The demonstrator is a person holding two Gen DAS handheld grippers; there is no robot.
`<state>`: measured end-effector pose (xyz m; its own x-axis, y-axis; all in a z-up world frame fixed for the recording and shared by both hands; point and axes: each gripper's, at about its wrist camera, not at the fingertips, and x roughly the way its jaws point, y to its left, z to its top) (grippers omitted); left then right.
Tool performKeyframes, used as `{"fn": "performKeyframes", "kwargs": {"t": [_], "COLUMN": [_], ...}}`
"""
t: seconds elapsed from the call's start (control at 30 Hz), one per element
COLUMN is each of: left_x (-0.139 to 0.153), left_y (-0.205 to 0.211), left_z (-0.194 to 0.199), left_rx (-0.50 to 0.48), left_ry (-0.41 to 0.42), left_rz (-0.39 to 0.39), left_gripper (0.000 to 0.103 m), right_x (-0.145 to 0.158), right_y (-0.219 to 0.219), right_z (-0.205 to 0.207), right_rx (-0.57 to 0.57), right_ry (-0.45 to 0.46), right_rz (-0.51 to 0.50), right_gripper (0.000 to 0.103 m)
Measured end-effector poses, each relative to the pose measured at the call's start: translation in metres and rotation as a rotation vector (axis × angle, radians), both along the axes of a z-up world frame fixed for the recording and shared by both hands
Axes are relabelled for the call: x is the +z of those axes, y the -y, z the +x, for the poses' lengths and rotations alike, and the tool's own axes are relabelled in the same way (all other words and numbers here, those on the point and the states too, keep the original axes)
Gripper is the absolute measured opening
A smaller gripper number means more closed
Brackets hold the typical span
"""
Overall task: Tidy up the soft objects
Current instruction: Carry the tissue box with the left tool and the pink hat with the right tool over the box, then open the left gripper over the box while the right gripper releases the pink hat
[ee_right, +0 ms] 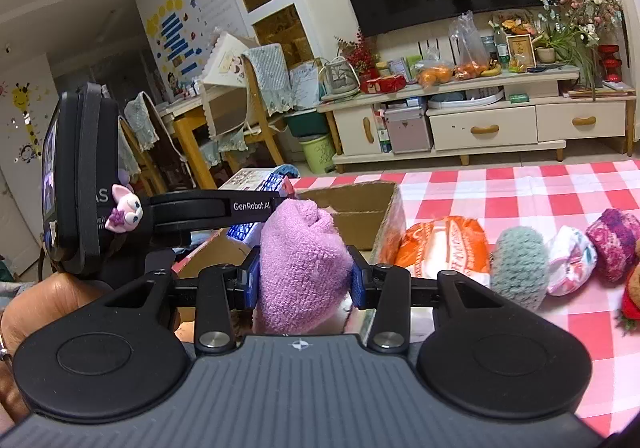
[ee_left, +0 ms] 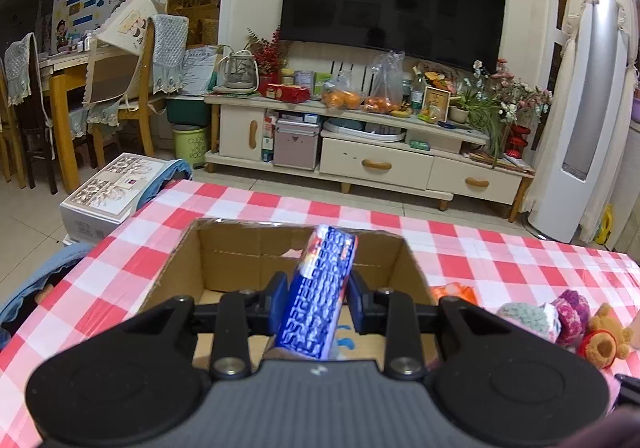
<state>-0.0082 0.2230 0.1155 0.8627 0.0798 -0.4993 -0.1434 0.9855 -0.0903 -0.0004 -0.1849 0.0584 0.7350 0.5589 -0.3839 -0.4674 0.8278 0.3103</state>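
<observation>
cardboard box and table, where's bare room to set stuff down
Free: the cardboard box floor looks mostly bare, and the checked cloth between box and far table edge. Crowded: right of the box, where orange packet, grey-green knit, floral pouch and purple knit sit in a row.

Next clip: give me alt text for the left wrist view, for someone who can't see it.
The left gripper is shut on a blue patterned packet, held over an open cardboard box on a red-and-white checked tablecloth. Knitted bundles and a teddy bear lie right of the box.
</observation>
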Motion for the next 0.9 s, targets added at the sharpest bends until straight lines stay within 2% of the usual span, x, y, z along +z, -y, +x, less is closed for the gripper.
{"fn": "performKeyframes", "kwargs": {"t": [0.4, 0.43, 0.47, 0.5, 0.53, 0.57, 0.6, 0.67, 0.9], "left_x": [0.000, 0.000, 0.000, 0.001, 0.001, 0.002, 0.003, 0.004, 0.005], "left_y": [-0.015, -0.015, -0.016, -0.017, -0.018, -0.018, -0.018, -0.017, -0.012], "left_z": [-0.003, -0.003, -0.003, -0.003, -0.004, -0.005, -0.006, -0.006, -0.003], "left_rx": [0.034, 0.036, 0.039, 0.040, 0.044, 0.048, 0.048, 0.050, 0.044], "left_ry": [-0.006, -0.007, -0.010, -0.010, -0.007, -0.002, 0.002, 0.005, 0.002], "left_rz": [0.004, 0.005, 0.007, 0.007, 0.010, 0.015, 0.019, 0.023, 0.039], "left_gripper": [0.032, 0.032, 0.038, 0.048, 0.054, 0.061, 0.064, 0.069, 0.079], "right_x": [-0.001, -0.001, -0.002, -0.002, -0.003, -0.003, -0.003, -0.002, 0.005], "right_y": [-0.007, -0.008, -0.008, -0.008, -0.009, -0.009, -0.008, -0.006, 0.003], "right_z": [-0.005, -0.005, -0.005, -0.005, -0.004, -0.005, -0.005, -0.007, -0.005], "right_rx": [0.050, 0.054, 0.056, 0.063, 0.073, 0.073, 0.075, 0.068, 0.028], "right_ry": [-0.028, -0.032, -0.037, -0.044, -0.052, -0.055, -0.056, -0.045, -0.020], "right_rz": [-0.007, -0.007, -0.007, -0.008, -0.006, -0.005, -0.004, -0.004, -0.002], "right_gripper": [0.053, 0.053, 0.054, 0.058, 0.060, 0.066, 0.081, 0.093, 0.100]}}
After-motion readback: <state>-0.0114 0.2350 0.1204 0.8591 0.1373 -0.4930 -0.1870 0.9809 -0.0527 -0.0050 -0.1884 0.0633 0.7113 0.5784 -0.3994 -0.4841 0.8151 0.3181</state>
